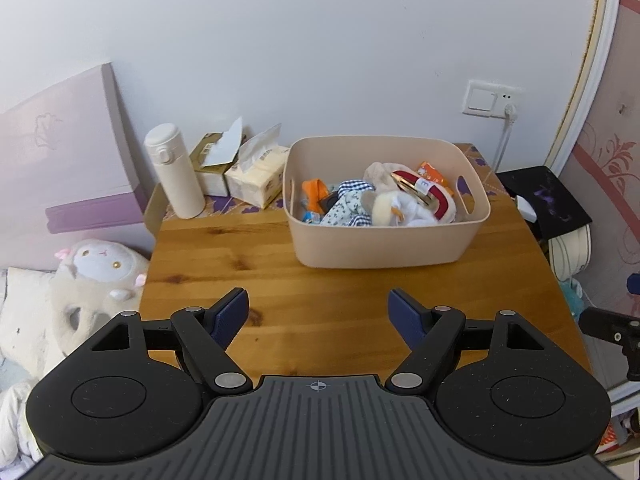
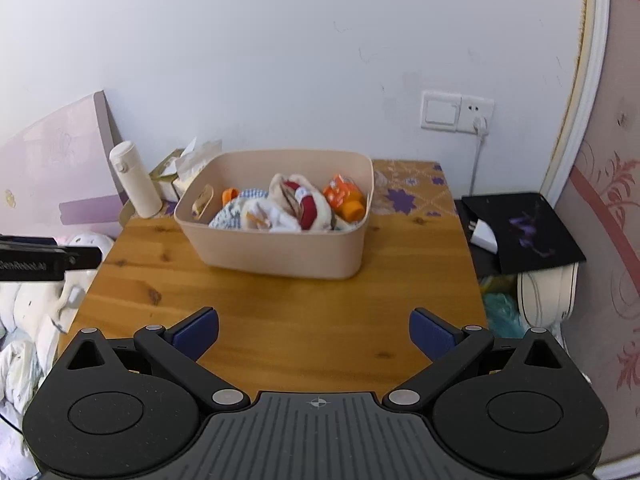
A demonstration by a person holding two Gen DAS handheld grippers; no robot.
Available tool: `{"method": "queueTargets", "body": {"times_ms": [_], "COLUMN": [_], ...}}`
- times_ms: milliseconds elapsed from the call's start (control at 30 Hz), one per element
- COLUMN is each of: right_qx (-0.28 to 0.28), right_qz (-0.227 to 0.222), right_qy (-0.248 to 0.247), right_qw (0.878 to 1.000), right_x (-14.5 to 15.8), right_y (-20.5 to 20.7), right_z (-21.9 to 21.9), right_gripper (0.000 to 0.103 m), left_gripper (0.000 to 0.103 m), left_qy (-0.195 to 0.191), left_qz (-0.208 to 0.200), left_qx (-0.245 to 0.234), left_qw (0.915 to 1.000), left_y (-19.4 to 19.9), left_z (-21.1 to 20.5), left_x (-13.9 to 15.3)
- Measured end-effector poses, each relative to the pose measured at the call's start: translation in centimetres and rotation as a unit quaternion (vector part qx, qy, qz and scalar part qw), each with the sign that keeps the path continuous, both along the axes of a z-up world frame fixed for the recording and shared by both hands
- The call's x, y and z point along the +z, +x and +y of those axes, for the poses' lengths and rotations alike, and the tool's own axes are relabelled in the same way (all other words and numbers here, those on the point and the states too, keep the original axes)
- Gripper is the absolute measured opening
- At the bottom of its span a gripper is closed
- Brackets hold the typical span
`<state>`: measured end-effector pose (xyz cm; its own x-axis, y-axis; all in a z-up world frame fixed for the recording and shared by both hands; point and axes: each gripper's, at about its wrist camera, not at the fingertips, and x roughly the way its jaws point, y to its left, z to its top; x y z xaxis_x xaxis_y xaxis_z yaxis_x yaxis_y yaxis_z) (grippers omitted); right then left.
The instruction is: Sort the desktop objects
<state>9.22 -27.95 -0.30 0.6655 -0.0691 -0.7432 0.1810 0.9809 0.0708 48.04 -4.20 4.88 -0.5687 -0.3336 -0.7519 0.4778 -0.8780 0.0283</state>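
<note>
Both tongs, left [image 1: 318, 312] and right [image 2: 314, 334], hung wide and empty short of the bin [image 1: 384, 248] | tabletop [image 1: 256, 264] bare before it | best approach: descend over the bin's rim, pinch one item.

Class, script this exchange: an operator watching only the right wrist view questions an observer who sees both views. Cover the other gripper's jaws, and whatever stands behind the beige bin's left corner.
Operator: Something black juts in at my left edge, but I can't see its jaws. Open or shut?
Observer: That is the left gripper. It is open, with its jaws wide apart over bare wood and nothing between them.
Operator: The bin hides most of what stands beside the white flask. What is it?
Observer: A soft tissue pack and a tissue box stand side by side between the flask and the bin, near the wall.
</note>
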Motion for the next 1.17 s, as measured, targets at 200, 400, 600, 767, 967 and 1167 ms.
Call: {"method": "queueTargets", "body": {"times_ms": [200, 400, 600, 767, 967, 1167], "right_qx": [0.011, 0.021, 0.021, 0.021, 0.024, 0.013], "right_qz": [0.011, 0.009, 0.000, -0.001, 0.012, 0.014], "right_qy": [-0.003, -0.028, -0.027, -0.029, -0.024, -0.027], "right_qw": [1.000, 0.999, 0.999, 0.999, 0.999, 0.999], "right_x": [0.3, 1.7, 3.2, 4.1, 4.4, 4.6], "right_y": [-2.4, -4.2, -5.3, -6.1, -7.0, -6.9], "right_z": [1.0, 1.7, 1.8, 1.8, 1.9, 1.4], "right_gripper": [0.103, 0.103, 0.103, 0.103, 0.103, 0.103], "left_gripper": [0.078, 0.078, 0.079, 0.079, 0.079, 0.079], "left_qy": [0.003, 0.012, 0.012, 0.016, 0.028, 0.036], "left_qz": [-0.010, -0.016, -0.020, -0.013, -0.013, -0.012], "left_qx": [0.018, 0.020, 0.018, 0.019, 0.023, 0.022], "left_qw": [0.9998, 0.9996, 0.9996, 0.9996, 0.9993, 0.9990], "left_y": [3.1, 5.0, 6.4, 7.4, 8.3, 8.6], "left_z": [1.0, 2.0, 2.4, 2.6, 2.6, 2.3], "left_x": [0.7, 1.6, 2.1, 3.2, 3.8, 3.9]}}
